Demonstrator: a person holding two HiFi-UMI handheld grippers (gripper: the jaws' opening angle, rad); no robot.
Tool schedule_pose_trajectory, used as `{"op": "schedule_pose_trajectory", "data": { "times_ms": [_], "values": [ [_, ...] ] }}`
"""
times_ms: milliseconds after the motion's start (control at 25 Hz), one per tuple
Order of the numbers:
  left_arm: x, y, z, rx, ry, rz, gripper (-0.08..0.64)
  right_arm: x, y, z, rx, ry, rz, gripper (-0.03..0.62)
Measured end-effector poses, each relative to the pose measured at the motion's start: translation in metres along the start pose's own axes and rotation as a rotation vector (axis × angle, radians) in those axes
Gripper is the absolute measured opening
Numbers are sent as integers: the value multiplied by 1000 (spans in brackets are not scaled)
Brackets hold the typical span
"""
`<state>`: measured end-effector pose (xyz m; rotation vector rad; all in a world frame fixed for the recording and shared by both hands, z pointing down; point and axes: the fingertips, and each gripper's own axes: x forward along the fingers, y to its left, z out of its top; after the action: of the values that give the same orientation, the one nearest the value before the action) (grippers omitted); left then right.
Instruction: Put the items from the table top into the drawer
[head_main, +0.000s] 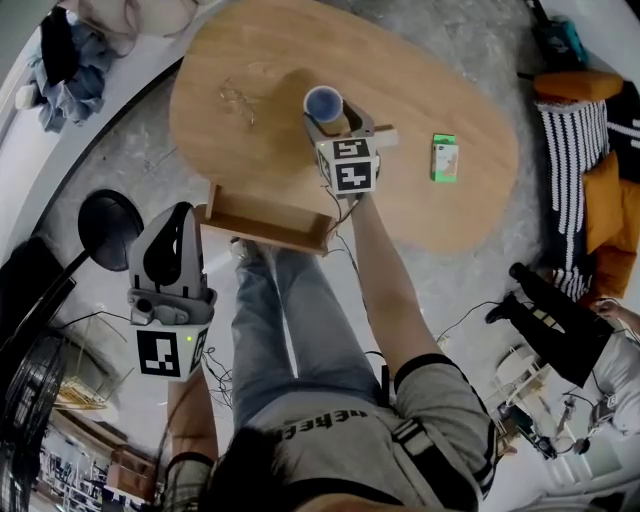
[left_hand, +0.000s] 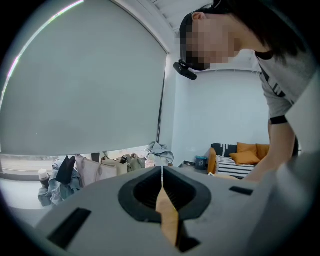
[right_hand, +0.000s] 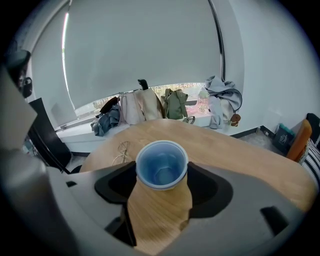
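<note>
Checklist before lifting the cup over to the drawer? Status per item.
1. Right gripper closed on the cup, jaws touching both sides: ok.
2. Cup upright, nothing seen inside: ok.
3. Drawer pulled open at the near edge of the table: ok.
4. Left gripper shut, empty, off the table: ok.
5. Box and glasses away from the likely cup-to-drawer path: ok.
6. Free room in drawer: cannot tell, only part of its inside shows.
</note>
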<state>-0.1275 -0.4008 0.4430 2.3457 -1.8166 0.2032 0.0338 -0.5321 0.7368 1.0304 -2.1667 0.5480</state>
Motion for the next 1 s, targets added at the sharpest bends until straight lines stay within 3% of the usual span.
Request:
{"op": "schedule_pose_trajectory", "data": {
  "times_ms": [640,1000],
  "values": [
    [-31,-21,0,5,-39,-123,12,-87,46,-18,143,-119,8,316],
    [-62,-33,-7,14,-53,-190,12,-128,84,-51,203,-153,-6,314]
  ]
}}
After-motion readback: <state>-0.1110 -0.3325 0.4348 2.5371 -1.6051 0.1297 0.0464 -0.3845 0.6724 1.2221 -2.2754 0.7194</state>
